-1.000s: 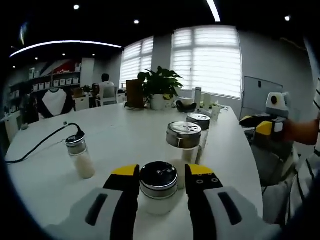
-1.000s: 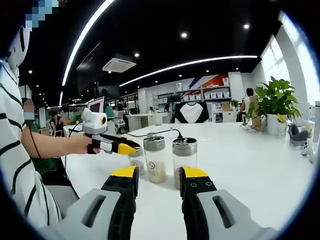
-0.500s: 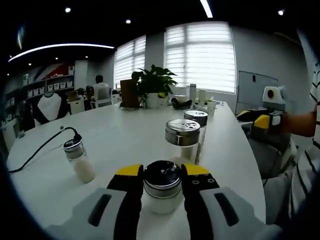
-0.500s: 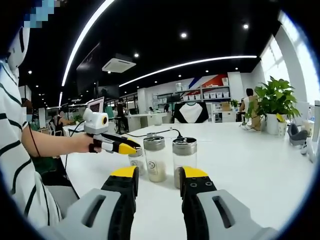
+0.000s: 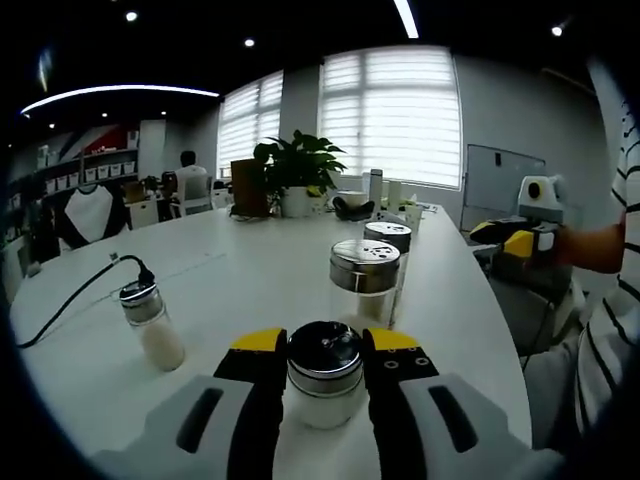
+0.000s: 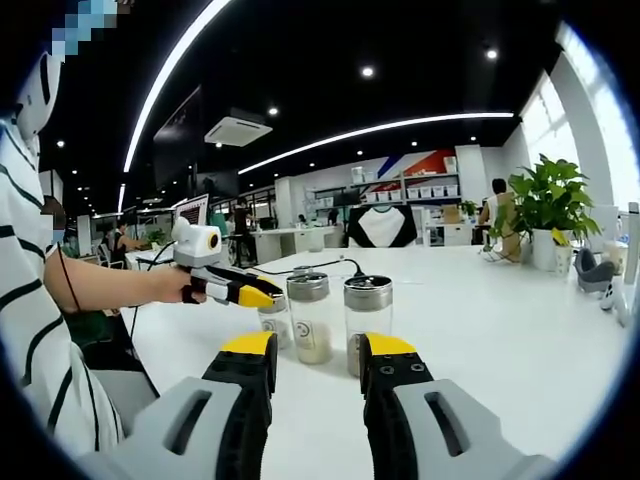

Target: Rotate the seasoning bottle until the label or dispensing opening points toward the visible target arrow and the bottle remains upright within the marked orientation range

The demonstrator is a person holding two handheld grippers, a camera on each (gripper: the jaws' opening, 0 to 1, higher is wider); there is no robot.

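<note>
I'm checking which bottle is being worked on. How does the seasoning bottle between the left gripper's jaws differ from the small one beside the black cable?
The glass seasoning bottle with a steel shaker lid sits between the left gripper's yellow-tipped jaws; the small narrow bottle of pale powder stands free, off to one side. The first is wider, with a broad lid; the second is slimmer, with a smaller cap. Both stand upright on the white table.

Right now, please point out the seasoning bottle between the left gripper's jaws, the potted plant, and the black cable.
seasoning bottle (image 5: 323, 352): left gripper view, on its metal lid.
potted plant (image 5: 296, 166): left gripper view, on its leaves.
black cable (image 5: 70, 302): left gripper view, on its middle run.
</note>
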